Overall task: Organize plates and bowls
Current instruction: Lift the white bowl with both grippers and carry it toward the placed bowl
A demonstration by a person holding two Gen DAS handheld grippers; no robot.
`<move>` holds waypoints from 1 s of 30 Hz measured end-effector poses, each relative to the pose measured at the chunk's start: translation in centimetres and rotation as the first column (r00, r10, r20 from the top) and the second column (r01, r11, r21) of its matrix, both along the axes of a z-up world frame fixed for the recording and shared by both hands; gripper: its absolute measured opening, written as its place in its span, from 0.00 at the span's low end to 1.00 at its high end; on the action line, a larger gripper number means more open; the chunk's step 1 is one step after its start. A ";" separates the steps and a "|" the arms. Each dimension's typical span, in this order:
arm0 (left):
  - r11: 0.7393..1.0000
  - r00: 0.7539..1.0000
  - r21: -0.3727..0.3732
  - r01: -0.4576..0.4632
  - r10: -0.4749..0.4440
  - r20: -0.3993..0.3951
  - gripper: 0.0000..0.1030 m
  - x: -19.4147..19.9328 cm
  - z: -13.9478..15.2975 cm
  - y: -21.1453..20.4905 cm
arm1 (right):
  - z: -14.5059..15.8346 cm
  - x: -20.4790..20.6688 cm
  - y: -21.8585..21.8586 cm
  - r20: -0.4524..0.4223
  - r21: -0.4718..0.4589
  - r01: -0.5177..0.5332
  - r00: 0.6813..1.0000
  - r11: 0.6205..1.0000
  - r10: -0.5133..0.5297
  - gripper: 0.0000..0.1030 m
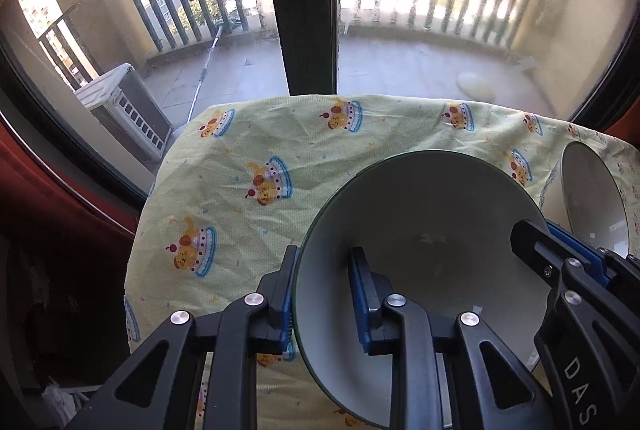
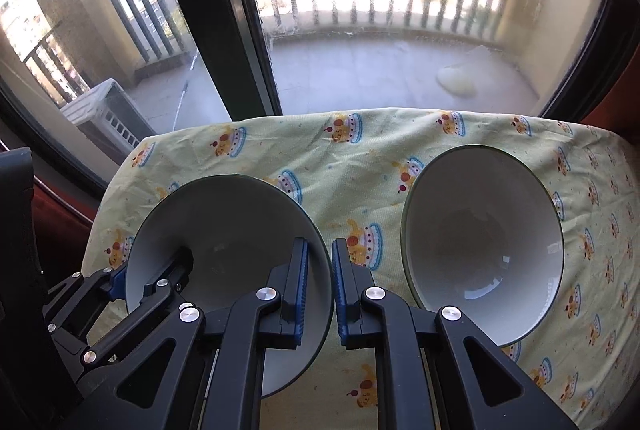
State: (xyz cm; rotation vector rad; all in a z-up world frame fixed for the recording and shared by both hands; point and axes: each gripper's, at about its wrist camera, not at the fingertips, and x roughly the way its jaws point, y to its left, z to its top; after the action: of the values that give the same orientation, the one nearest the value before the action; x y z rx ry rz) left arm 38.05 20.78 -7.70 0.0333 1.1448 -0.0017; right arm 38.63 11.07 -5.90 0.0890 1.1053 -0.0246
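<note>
A white bowl with a green rim (image 1: 420, 213) sits at the near left of a table covered in a yellow cartoon-print cloth (image 1: 240, 157). My left gripper (image 1: 324, 258) is shut on this bowl's left rim, one finger inside and one outside. From the right, my right gripper (image 1: 536, 230) pinches the opposite rim. The right wrist view shows the same bowl (image 2: 232, 222) with my right gripper (image 2: 320, 246) shut on its right rim and my left gripper (image 2: 150, 270) on its left rim. A second white bowl (image 2: 480, 230) (image 1: 592, 197) stands alone to the right.
The cloth (image 2: 360, 149) drops off at the table's left and far edges. Right behind the table is a glass balcony door with a dark frame (image 1: 304, 9). Outside sit a white air-conditioner unit (image 1: 128, 105) and railings. Open cloth lies beyond the bowls.
</note>
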 end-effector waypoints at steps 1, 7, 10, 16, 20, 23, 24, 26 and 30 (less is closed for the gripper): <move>1.000 1.000 -0.001 0.001 -0.001 -0.001 0.22 -0.3 0.1 -0.2 | 0.1 -0.4 -0.1 -0.003 0.001 0.003 1.000 1.000 -0.003 0.15; 1.000 1.000 -0.003 0.018 -0.018 -0.005 0.22 -2.3 1.4 -1.5 | 1.1 -2.7 -1.4 -0.010 0.009 0.027 1.000 1.000 -0.027 0.15; 1.000 1.000 -0.002 0.029 -0.029 0.011 0.22 -3.5 2.4 -2.2 | 2.2 -4.0 -2.0 0.006 0.009 0.030 1.000 1.000 -0.030 0.15; 1.000 0.999 -0.003 0.030 -0.030 0.043 0.22 -5.6 4.5 -3.6 | 4.3 -6.5 -3.6 0.035 0.018 0.040 0.999 0.999 -0.041 0.15; 0.999 0.998 -0.011 0.031 -0.030 0.053 0.22 -7.2 5.6 -4.7 | 5.6 -8.2 -4.5 0.048 0.011 0.032 0.998 0.999 -0.033 0.15; 0.999 0.998 -0.012 0.033 -0.032 0.058 0.22 -8.2 6.1 -5.7 | 6.4 -9.5 -5.5 0.059 0.015 0.032 0.998 0.999 -0.033 0.15; 0.999 0.998 -0.011 0.032 -0.032 0.058 0.22 -8.5 6.2 -6.0 | 6.5 -9.9 -5.9 0.062 0.017 0.034 0.997 0.999 -0.035 0.15; 1.000 0.998 -0.008 0.029 -0.029 0.059 0.22 -9.2 6.4 -6.7 | 6.8 -10.7 -6.6 0.068 0.021 0.037 0.997 0.999 -0.038 0.15; 1.000 0.996 0.013 0.005 -0.006 0.087 0.22 -10.7 6.7 -8.1 | 7.0 -12.2 -8.2 0.092 0.049 0.016 0.996 0.999 -0.021 0.15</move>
State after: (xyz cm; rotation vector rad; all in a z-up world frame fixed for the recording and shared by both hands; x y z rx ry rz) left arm 27.31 12.65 -1.01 0.0476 1.0578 0.0026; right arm 26.40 2.89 1.13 0.1427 1.0124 -0.0101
